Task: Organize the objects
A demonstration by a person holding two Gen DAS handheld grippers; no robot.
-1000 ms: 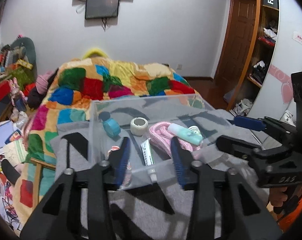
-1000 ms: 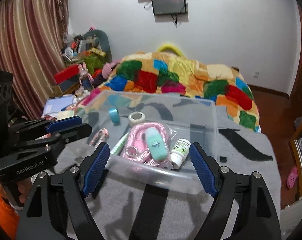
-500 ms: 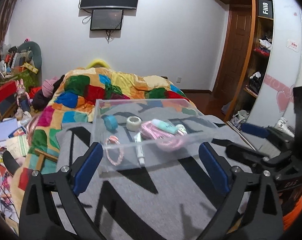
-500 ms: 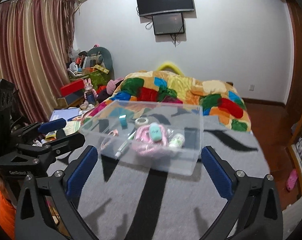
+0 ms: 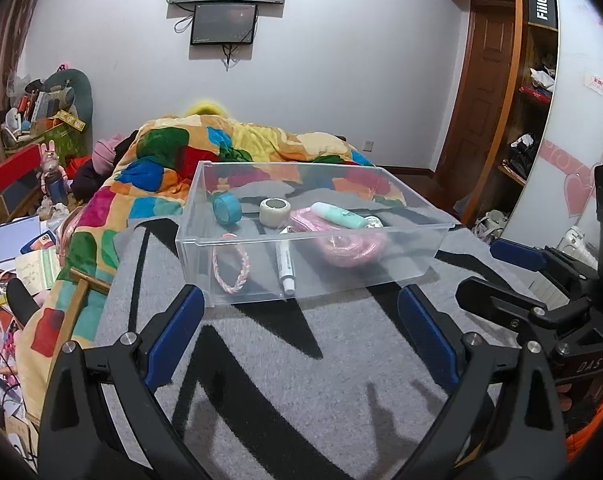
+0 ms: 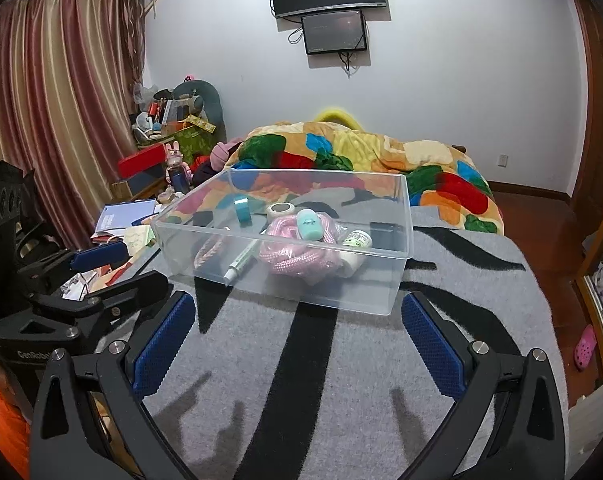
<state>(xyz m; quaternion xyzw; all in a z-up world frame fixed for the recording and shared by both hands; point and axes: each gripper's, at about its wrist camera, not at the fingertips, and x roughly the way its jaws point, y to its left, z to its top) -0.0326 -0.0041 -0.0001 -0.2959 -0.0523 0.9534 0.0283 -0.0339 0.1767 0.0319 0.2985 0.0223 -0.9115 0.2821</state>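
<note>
A clear plastic box (image 5: 405, 272) (image 6: 397, 256) sits on a grey and black striped blanket (image 5: 301, 360). Inside lie a blue tape roll (image 5: 226, 209), a white tape roll (image 5: 274, 211), a pink rope coil (image 5: 349, 246), a mint bottle (image 5: 337, 215), a white tube (image 5: 285, 266), a pink braided bracelet (image 5: 230, 266) and a small white bottle (image 6: 355, 242). My left gripper (image 5: 297, 332) is open and empty, a short way in front of the box. My right gripper (image 6: 297, 340) is open and empty, also in front of it.
A colourful patchwork quilt (image 5: 229, 148) covers the bed behind the box. Clutter of books and papers (image 5: 17, 252) lies on the left. A wardrobe and wooden door (image 5: 489, 92) stand on the right. The right gripper shows at the left wrist view's right edge (image 5: 541, 292).
Both grippers have pulled back from the box and risen. The left gripper's jaws have opened from narrow to wide. The box and its contents have stayed put.
</note>
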